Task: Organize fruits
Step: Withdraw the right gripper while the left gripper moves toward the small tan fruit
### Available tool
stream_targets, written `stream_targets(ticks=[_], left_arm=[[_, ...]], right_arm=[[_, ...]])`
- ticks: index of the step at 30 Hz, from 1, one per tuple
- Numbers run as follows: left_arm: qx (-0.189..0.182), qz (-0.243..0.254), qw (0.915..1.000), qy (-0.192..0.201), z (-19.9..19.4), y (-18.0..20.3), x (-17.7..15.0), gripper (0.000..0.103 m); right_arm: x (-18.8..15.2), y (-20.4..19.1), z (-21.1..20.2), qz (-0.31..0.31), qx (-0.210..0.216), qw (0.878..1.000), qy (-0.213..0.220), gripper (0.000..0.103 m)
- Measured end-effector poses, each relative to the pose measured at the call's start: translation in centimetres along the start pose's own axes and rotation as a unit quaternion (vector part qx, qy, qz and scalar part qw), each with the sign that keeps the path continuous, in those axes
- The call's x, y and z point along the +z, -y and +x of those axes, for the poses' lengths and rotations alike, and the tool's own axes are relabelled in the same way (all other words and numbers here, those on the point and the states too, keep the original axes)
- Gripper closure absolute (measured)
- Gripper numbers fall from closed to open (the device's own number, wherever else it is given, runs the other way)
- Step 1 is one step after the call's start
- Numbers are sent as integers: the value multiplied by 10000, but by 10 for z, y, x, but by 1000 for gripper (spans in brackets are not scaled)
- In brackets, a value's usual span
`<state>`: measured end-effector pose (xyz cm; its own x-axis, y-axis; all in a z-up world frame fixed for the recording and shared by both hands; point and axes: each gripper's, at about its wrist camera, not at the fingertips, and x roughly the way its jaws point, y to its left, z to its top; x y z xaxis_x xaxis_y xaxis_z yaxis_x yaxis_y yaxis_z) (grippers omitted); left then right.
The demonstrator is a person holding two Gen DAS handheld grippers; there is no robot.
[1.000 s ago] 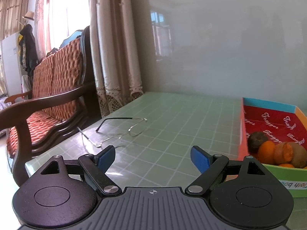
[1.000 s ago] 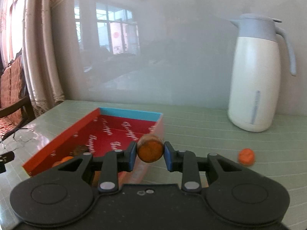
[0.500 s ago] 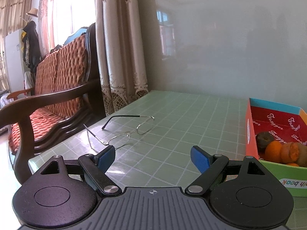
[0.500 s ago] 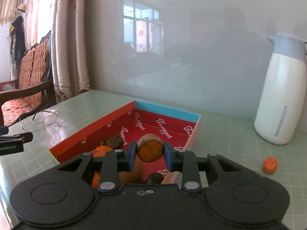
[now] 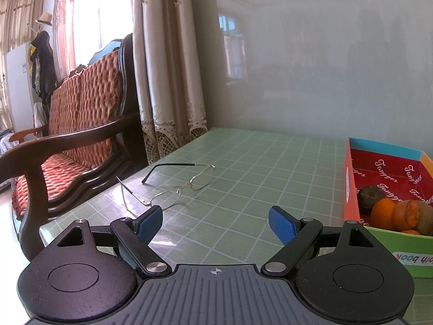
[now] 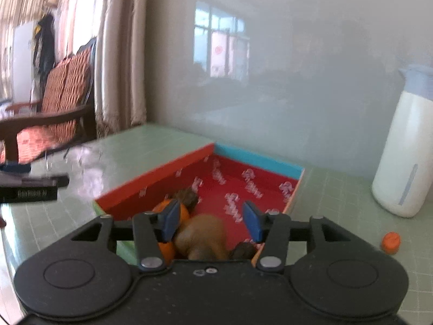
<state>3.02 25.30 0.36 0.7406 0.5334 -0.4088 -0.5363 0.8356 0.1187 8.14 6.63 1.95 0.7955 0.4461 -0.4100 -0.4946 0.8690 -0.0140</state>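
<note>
Right gripper [image 6: 211, 220], jaws apart and empty, above red cardboard box [image 6: 151, 184], lower centre; left gripper [image 5: 215, 222] jaws apart, empty.

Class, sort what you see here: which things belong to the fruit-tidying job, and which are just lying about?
Part of the job:
red box
fruits in the box
orange piece on the table
right claw, open over the box

Lying about:
glasses
white jug
cushioned bench
left claw, open and idle
</note>
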Motion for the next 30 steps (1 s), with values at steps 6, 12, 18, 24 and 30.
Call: stream_targets(ticks=[6, 12, 18, 24, 30], left_arm=[[-27, -42, 10000, 12, 0, 2, 1, 18], [-136, -31, 9999, 73, -5, 14, 4, 18], [-330, 46, 9993, 154, -12, 39, 9, 18], [-583, 172, 9978, 249, -25, 73, 15, 18], [-945, 359, 9944, 299, -37, 118, 18, 18]], right_arm=[[4, 50, -15, 794, -604, 9948, 224, 52], [-5, 124, -37, 2018, -1130, 9726, 232, 51], [-16, 161, -62, 2271, -1447, 9627, 262, 50], [-27, 187, -88, 2247, -1742, 9583, 285, 49], [-40, 219, -117, 2348, -2100, 9485, 331, 48]])
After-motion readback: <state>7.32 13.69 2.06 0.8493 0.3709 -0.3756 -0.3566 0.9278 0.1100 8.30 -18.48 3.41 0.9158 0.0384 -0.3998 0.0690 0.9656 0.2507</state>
